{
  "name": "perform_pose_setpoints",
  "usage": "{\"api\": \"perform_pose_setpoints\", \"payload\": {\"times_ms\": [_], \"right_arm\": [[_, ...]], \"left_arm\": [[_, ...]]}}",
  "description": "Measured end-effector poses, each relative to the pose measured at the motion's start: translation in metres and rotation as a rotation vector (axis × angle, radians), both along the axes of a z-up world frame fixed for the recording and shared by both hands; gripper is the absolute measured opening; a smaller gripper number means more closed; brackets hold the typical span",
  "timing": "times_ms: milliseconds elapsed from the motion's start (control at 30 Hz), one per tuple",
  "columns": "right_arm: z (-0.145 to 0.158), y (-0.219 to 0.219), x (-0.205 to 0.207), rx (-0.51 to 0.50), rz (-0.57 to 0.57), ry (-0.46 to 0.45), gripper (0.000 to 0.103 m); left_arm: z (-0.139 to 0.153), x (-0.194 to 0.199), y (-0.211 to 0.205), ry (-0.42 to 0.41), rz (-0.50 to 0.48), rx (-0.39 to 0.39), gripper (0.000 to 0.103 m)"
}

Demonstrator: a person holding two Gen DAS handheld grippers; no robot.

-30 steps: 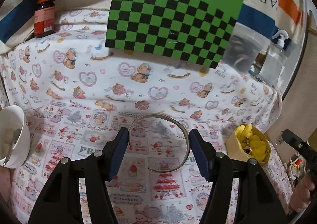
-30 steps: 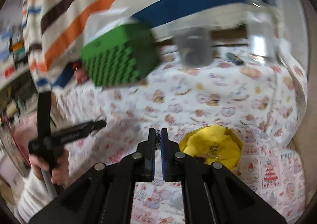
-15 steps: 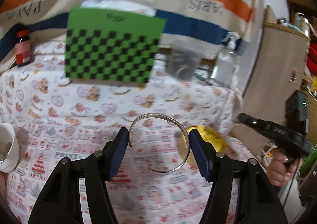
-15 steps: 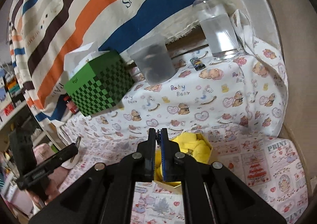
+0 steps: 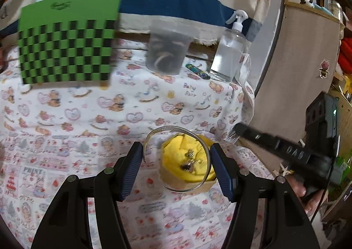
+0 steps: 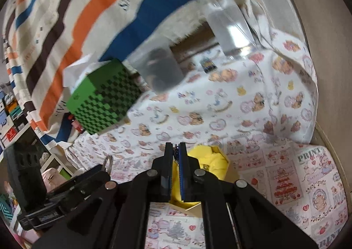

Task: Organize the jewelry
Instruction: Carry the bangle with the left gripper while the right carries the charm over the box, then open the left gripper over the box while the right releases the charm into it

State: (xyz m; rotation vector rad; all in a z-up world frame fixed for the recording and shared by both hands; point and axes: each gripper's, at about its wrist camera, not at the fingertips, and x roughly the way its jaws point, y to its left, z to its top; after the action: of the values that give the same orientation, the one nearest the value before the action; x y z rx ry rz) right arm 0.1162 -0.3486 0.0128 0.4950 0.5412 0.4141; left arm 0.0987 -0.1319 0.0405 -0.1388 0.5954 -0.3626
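My left gripper point(image 5: 176, 155) is shut on a silver open bangle point(image 5: 173, 128) held between its blue pads, just above a small cardboard box lined with yellow cloth point(image 5: 176, 154) that holds small jewelry pieces point(image 5: 190, 161). My right gripper point(image 6: 176, 150) is shut, with a small metal piece showing between its pads, hovering over the same yellow-lined box point(image 6: 211, 161). The right gripper shows in the left wrist view point(image 5: 275, 147), right of the box. The left gripper shows in the right wrist view point(image 6: 83, 180), with the bangle point(image 6: 108, 162) at its tip.
A green checkered tissue box point(image 5: 66, 48), a frosted plastic cup point(image 5: 167, 50) and a clear pump bottle point(image 5: 228, 55) stand at the back of the bear-print tablecloth point(image 5: 110, 112). A small blue object point(image 5: 198, 71) lies by the bottle. A wooden cabinet point(image 5: 297, 72) bounds the right side.
My left gripper carried the bangle right, from over bare cloth to above the yellow-lined box. My right gripper swung and tilted, staying shut over the box.
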Motion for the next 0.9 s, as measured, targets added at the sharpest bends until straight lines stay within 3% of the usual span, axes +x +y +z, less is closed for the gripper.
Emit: {"api": "perform_pose_setpoints", "payload": {"times_ms": [233, 433, 500, 767, 900], "right_arm": [[-0.015, -0.013, 0.014, 0.08, 0.014, 0.057, 0.004], [-0.02, -0.028, 0.02, 0.133, -0.01, 0.083, 0.004], [-0.02, -0.03, 0.022, 0.131, -0.019, 0.087, 0.004], [-0.022, -0.029, 0.026, 0.107, -0.03, 0.106, 0.004], [-0.022, -0.026, 0.026, 0.094, -0.019, 0.103, 0.005]], "left_arm": [[-0.004, 0.033, -0.034, 0.052, -0.058, -0.054, 0.061], [-0.021, 0.047, -0.052, 0.062, -0.059, -0.002, 0.061], [-0.027, 0.051, -0.052, 0.067, -0.051, 0.01, 0.062], [-0.05, 0.059, -0.041, 0.09, -0.059, -0.07, 0.062], [-0.046, 0.056, -0.036, 0.072, -0.05, -0.083, 0.068]]}}
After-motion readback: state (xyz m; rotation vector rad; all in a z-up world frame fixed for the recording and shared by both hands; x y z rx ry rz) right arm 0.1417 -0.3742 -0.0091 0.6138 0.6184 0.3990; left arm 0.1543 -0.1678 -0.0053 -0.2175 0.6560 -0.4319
